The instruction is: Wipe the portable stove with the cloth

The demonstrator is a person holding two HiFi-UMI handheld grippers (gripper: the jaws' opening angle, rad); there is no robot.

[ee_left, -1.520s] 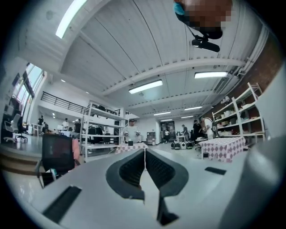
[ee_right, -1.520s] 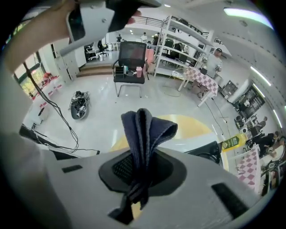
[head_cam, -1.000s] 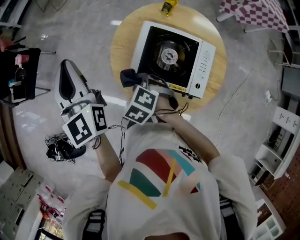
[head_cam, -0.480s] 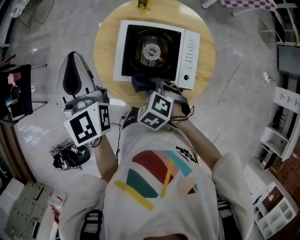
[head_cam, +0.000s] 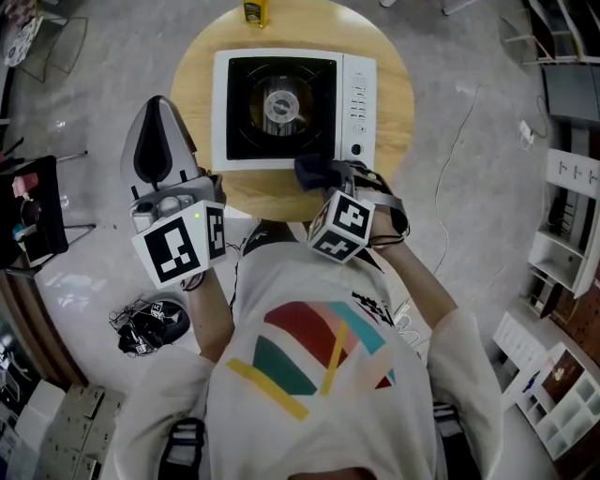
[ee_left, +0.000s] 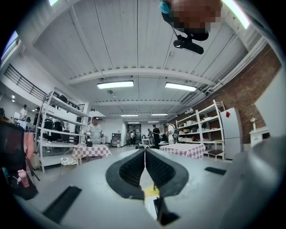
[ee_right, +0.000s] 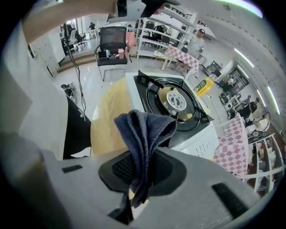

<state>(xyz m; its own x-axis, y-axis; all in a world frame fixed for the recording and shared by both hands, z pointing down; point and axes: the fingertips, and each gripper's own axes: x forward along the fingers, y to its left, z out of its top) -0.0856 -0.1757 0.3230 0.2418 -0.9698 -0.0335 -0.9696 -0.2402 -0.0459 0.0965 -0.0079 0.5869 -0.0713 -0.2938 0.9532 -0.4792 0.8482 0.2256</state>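
Note:
A white portable stove (head_cam: 292, 108) with a black top and a silver burner sits on a round wooden table (head_cam: 394, 103). My right gripper (head_cam: 319, 174) is shut on a dark blue cloth (head_cam: 312, 172), held over the stove's near right corner. In the right gripper view the cloth (ee_right: 145, 134) stands up folded between the jaws, with the stove (ee_right: 174, 107) just beyond. My left gripper (head_cam: 155, 150) is off the table's left side, pointing up and away; its jaws (ee_left: 145, 167) are shut with nothing between them.
A yellow bottle (head_cam: 253, 11) stands at the table's far edge. A tangle of black cables (head_cam: 150, 323) lies on the floor at the left. A dark chair (head_cam: 33, 211) stands at the far left, white shelving (head_cam: 567, 244) at the right.
My right gripper with the cloth has moved from the stove's near left corner along its front edge to the near right corner. The left gripper has stayed beside the table.

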